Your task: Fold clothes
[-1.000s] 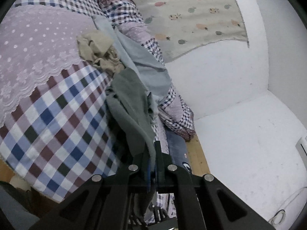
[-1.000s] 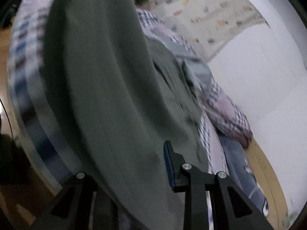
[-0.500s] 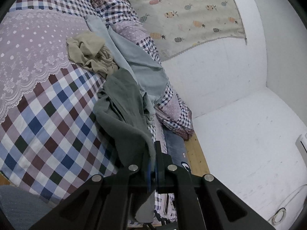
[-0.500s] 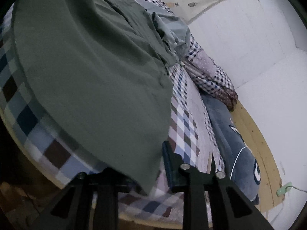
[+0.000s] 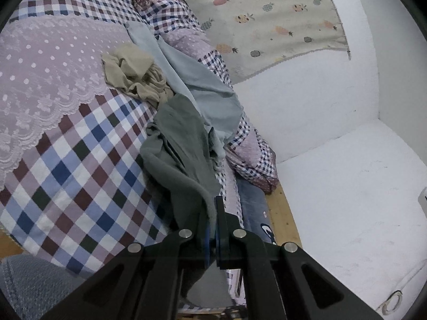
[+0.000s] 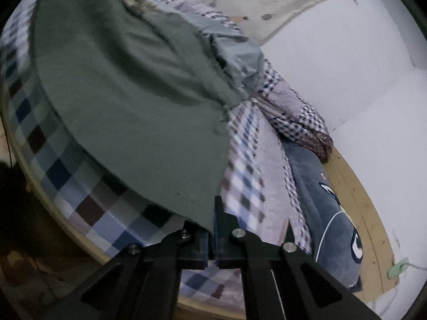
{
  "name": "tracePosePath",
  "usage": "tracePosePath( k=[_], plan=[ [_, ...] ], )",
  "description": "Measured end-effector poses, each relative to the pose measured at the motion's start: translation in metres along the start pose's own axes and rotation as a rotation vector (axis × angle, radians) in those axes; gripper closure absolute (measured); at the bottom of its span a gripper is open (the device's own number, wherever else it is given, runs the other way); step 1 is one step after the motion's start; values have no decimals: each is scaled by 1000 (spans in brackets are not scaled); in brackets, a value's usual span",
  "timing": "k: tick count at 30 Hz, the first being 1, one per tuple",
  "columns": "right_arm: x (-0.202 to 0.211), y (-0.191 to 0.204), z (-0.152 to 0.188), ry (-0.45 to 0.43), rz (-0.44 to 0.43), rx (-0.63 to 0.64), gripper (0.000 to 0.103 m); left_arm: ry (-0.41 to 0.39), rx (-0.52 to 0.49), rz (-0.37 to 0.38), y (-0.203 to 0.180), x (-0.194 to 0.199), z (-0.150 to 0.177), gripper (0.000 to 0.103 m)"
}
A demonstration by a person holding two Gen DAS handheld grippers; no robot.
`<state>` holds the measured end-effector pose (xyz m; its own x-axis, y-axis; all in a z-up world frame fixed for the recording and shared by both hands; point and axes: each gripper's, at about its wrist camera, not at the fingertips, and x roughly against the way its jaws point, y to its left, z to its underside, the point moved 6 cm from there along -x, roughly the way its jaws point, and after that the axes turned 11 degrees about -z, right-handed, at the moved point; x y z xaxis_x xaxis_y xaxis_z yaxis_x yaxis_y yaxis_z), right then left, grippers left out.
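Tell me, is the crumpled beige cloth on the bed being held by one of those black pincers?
No: the crumpled beige cloth lies loose on the checked bedspread, while the left gripper pinches the dark green garment.

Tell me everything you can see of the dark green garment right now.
The dark green garment is plain, soft, matte cloth, unfolded. Both grippers are shut on its near edge: left gripper, right gripper. It lies rumpled on the checked bedcover, its far end touching the pale blue garment and the beige one.

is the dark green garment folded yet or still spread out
Not folded. The dark green garment lies spread over the checked bedspread, pinched by left gripper and right gripper.
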<state>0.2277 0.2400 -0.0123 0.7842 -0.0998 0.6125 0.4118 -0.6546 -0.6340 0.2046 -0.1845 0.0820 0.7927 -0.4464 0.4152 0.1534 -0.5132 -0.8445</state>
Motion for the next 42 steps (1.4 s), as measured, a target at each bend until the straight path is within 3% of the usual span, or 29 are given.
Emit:
tracePosePath(
  k=[8, 16, 26, 33, 36, 42],
  plan=[
    [50, -66, -5, -32, -24, -111, 103, 6, -101, -36, -14, 24, 16, 102],
    [126, -109, -27, -102, -4, -135, 103, -12, -126, -4, -36, 68, 29, 102],
    [225, -163, -36, -206, 24, -229, 103, -91, -195, 128, -90, 147, 35, 102],
    [291, -194, -38, -292, 55, -283, 103, -126, -271, 274, -137, 196, 43, 102],
    [291, -203, -39, -296, 19, -306, 103, -103, -271, 264, -142, 193, 38, 102],
    [222, -203, -46, -204, -100, -310, 103, 14, -192, 137, -122, 137, 19, 102]
  ],
)
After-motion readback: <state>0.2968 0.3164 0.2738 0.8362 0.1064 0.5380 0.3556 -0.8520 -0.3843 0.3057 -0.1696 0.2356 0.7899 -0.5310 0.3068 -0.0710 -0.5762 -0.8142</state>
